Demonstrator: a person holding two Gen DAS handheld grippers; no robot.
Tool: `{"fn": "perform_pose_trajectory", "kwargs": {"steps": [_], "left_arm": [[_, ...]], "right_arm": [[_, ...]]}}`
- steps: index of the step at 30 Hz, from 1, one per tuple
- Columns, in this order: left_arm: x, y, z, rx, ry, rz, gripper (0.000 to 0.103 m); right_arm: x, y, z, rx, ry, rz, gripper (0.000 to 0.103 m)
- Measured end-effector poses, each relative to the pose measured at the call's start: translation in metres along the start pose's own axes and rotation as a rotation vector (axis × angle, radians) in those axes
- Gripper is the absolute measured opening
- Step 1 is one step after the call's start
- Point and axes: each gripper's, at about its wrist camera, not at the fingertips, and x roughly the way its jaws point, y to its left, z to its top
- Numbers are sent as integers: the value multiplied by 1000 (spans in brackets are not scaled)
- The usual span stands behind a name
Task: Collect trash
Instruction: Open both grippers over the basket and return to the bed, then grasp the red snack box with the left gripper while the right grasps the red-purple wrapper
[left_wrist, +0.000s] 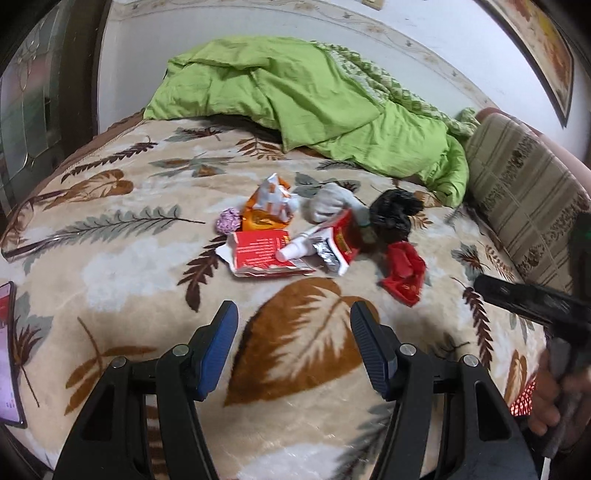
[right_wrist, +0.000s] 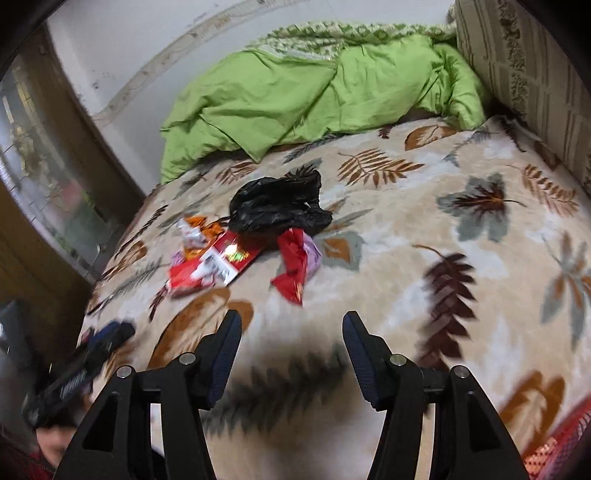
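A pile of trash lies mid-bed on the leaf-patterned blanket (left_wrist: 110, 258): an orange-and-white wrapper (left_wrist: 271, 205), a purple crumpled ball (left_wrist: 227, 220), a flat red packet (left_wrist: 258, 253), a small white bottle (left_wrist: 295, 252), a black plastic bag (left_wrist: 393, 218) and a crumpled red wrapper (left_wrist: 402, 275). My left gripper (left_wrist: 293, 306) hovers open and empty short of the pile. My right gripper (right_wrist: 292, 315) is also open and empty, just short of the red wrapper (right_wrist: 293, 266), with the black bag (right_wrist: 280, 206) beyond it.
A green quilt (left_wrist: 295, 96) is bunched at the far end of the bed. A striped cushion (left_wrist: 524, 199) lines the right side. A phone (left_wrist: 7, 350) lies at the left edge. A glass-panelled door (right_wrist: 44, 177) stands to the left.
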Motion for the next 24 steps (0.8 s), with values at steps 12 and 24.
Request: {"fn": "perform_pose_trajectory", "kwargs": {"steps": [12,24], "left_arm": [[58,64,30,-317,54,-69,62],[119,73,54,-375,141,-156,56]], "right_arm": [[100,2,32,51,19,-115,59],[93,0,36,40,-25,-58,25]]}}
